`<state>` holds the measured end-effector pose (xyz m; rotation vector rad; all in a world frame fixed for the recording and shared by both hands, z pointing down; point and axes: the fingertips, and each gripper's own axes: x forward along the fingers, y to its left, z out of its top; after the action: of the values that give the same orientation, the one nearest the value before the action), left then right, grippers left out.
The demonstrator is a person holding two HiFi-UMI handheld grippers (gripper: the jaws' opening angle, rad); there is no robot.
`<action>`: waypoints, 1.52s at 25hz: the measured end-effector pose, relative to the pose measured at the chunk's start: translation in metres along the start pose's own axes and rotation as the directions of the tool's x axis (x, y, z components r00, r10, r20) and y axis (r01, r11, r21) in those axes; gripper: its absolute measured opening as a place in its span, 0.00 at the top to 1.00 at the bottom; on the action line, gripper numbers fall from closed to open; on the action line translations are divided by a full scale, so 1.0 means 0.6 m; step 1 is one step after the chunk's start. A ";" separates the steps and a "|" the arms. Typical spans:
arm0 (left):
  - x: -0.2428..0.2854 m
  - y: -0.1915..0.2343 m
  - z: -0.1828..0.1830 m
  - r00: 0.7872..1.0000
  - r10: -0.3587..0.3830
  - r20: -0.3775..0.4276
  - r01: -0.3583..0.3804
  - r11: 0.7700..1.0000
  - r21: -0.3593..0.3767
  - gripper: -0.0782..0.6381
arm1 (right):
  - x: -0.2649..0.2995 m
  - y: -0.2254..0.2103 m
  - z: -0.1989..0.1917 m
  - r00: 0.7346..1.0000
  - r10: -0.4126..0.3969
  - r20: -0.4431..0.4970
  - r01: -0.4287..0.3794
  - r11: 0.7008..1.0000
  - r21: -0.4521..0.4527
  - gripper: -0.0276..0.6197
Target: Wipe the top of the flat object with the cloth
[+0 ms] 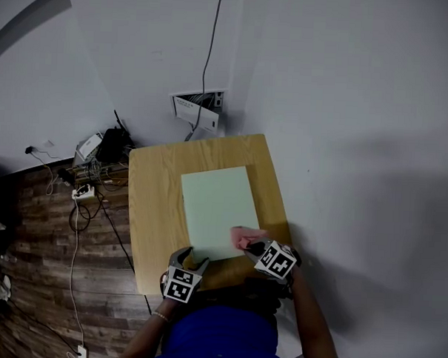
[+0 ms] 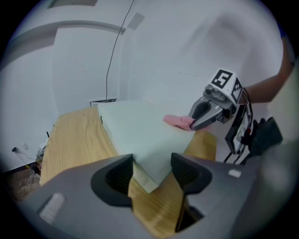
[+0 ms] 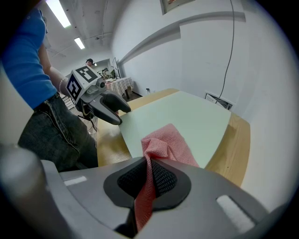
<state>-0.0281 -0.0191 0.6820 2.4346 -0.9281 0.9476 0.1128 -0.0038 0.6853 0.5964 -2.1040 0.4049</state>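
A pale green flat board (image 1: 219,208) lies on a small wooden table (image 1: 152,208). My right gripper (image 1: 252,248) is shut on a pink cloth (image 1: 244,235), which rests on the board's near right corner. In the right gripper view the cloth (image 3: 166,142) bunches up out of the shut jaws of the right gripper (image 3: 149,175) and spreads onto the board (image 3: 187,116). My left gripper (image 1: 193,256) is open at the board's near left corner. In the left gripper view that corner of the board (image 2: 140,130) pokes in between the spread jaws of the left gripper (image 2: 150,175). The right gripper (image 2: 196,122) and cloth (image 2: 176,121) show beyond.
The table stands against a white wall, its right edge close to another wall. An open wall box (image 1: 199,109) with a cable sits behind it. Power strips and tangled cables (image 1: 91,169) lie on the wood floor at the left. The left gripper (image 3: 122,114) shows in the right gripper view.
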 end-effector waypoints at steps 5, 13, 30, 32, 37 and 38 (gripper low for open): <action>0.000 -0.001 -0.002 1.000 -0.004 -0.002 0.004 1.000 0.000 0.53 | 0.001 0.001 0.000 1.000 -0.002 -0.004 0.002 1.000 0.003 0.94; 0.001 0.001 0.001 1.000 -0.004 -0.002 0.004 1.000 0.007 0.53 | 0.003 -0.001 0.000 1.000 0.000 -0.006 0.000 1.000 0.006 0.94; 0.002 -0.002 -0.005 1.000 0.000 -0.001 0.000 1.000 0.007 0.53 | 0.006 -0.002 0.002 1.000 0.000 -0.008 0.001 1.000 0.017 0.94; 0.000 -0.001 -0.003 1.000 -0.001 0.007 0.001 1.000 -0.003 0.53 | 0.008 -0.003 0.007 1.000 -0.003 0.006 0.003 0.999 0.035 0.94; -0.013 -0.003 0.003 0.999 -0.019 0.041 0.020 1.000 -0.020 0.58 | -0.010 -0.006 0.030 0.997 -0.019 0.080 0.011 0.995 0.101 0.94; -0.018 -0.003 0.008 0.998 -0.015 0.055 0.016 1.000 -0.012 0.60 | -0.017 -0.010 0.038 0.993 -0.031 0.111 0.018 0.993 0.116 0.94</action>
<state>-0.0305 -0.0154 0.6710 2.4653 -0.9299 0.8707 0.1055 -0.0171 0.6647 0.7264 -2.1891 0.4906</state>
